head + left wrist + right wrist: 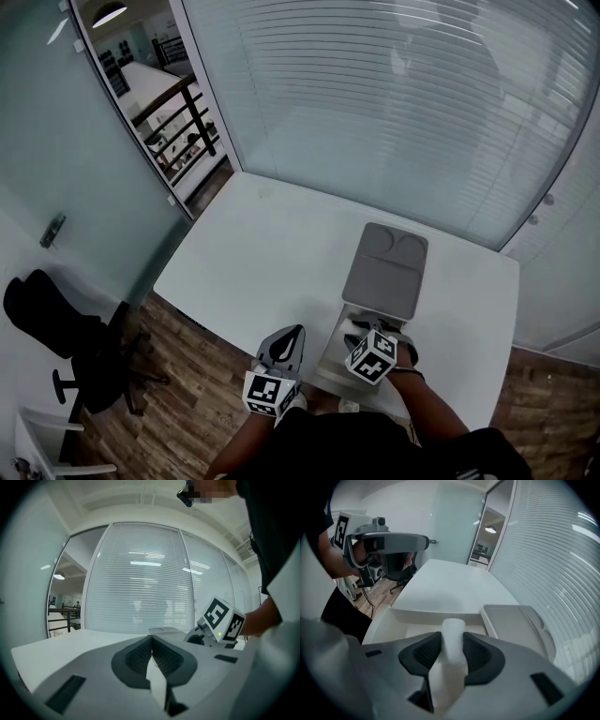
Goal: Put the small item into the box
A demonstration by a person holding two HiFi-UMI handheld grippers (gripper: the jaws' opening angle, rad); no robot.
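Holding the small item above the open box.
Right gripper (452, 645) pinches the white small item (453, 626), angled down over the box (423, 616), apparently for release inside; left gripper (151, 656), pressed together and empty, hangs aside, leaving the approach unobstructed.

Glass-walled office meeting room.
A white table (272, 253) is standing between a glass partition with slatted blinds (394, 103) and a frosted glass wall (56, 122). A black swivel chair (56, 328) is sitting on wood flooring (178, 375), and a pendant lamp (109, 12) is glowing above a railing (173, 114) beyond.
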